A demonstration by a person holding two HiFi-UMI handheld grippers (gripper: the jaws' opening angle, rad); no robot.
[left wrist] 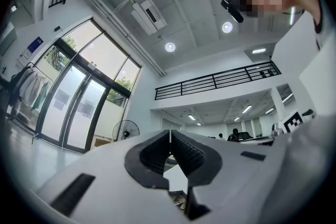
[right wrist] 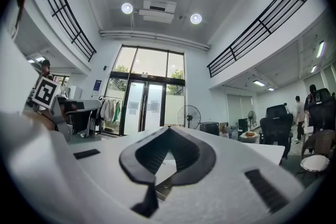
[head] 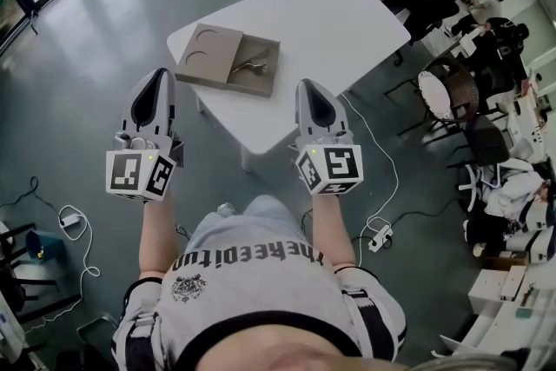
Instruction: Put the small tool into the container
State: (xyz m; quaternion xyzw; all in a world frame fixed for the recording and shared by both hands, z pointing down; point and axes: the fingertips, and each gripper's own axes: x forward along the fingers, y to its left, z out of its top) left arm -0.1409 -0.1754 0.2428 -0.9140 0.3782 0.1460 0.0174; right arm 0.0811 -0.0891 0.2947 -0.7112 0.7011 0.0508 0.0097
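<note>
- Closest, at the bottom of the head view, is the person's printed shirt (head: 252, 274), with both forearms reaching up the frame.
- Left claw (head: 159, 76) and right claw (head: 308, 88) are both pinched together with nothing between them, and both stop short of the box.
- On the smooth white surface (head: 347, 13) sits a flat grey-brown cardboard box (head: 208, 56). Its left half is a panel with two round recesses.
- Small tool (head: 249, 62), slim and shiny metal, lies in the box's open right half, so it looks already contained.
- It lies up-left of the right claw, which is nearer, and slants from lower left to upper right.
</note>
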